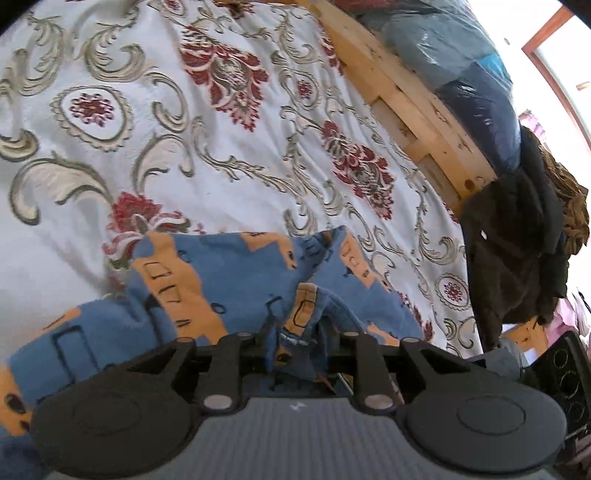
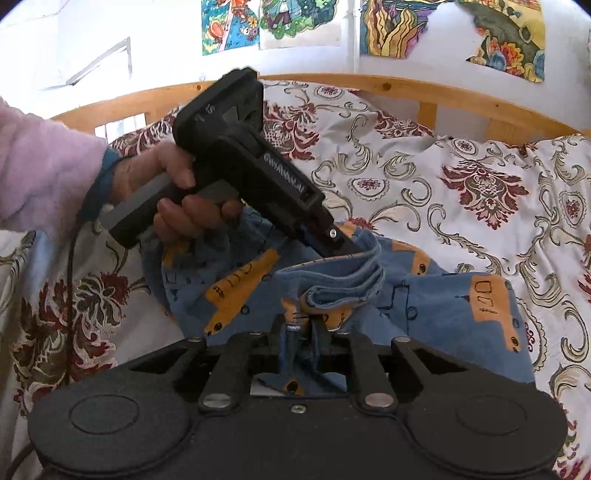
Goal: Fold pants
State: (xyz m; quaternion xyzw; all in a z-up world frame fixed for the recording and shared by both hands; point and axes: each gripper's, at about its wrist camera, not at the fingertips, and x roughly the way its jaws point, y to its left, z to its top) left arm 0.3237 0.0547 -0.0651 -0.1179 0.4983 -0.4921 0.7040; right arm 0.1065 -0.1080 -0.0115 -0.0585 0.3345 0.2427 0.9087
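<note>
pants (image 1: 229, 280): soft matt knit cloth, blue with orange patches | bedspread (image 1: 221, 155): woven cloth, raised pattern, slight sheen | bed frame (image 2: 406, 83): knotty varnished wood | left hand-held gripper (image 2: 364, 254): matt black plastic, shiny metal screw | posters (image 2: 303, 18): paper | sleeve (image 2: 44, 162): fuzzy pink cloth

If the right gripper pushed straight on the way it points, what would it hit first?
Probably the pants bunched just ahead of the right gripper, whose jaws already have that cloth between them; the bedspread lies beyond.
</note>
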